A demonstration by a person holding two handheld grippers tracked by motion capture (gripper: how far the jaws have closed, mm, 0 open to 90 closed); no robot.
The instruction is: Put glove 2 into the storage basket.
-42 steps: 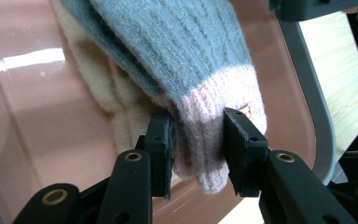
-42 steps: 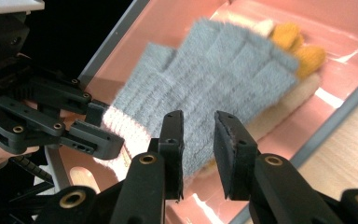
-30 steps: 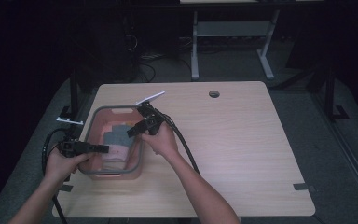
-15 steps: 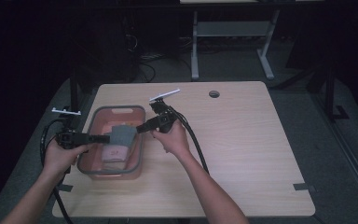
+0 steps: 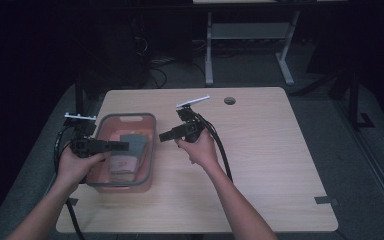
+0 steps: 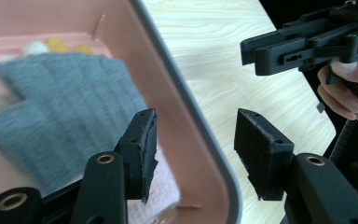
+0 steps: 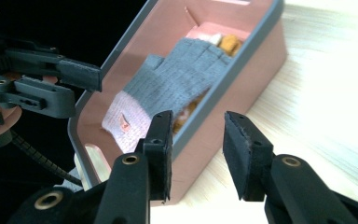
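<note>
Both black tools [image 5: 111,146] [image 5: 170,135] carry brass screws, trailing cables, seemingly ribbed pads [image 7: 165,154].

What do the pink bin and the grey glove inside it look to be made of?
The bin looks like matte moulded plastic: smooth pink walls and a grey rim. The grey glove looks like soft knitted fabric, probably wool or acrylic: fine ribbed rows show, with a paler cuff.

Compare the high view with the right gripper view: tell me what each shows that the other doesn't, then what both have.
High view alone: the whole wooden table, its round hole, both forearms, and the desk frame behind.

Right gripper view alone: the right gripper seen close, its fingers apart beside the bin's wall, and yellow and white items under the glove.

Both: the pink bin, the grey glove with its pale cuff inside it, and the left gripper at the bin's far rim.
</note>
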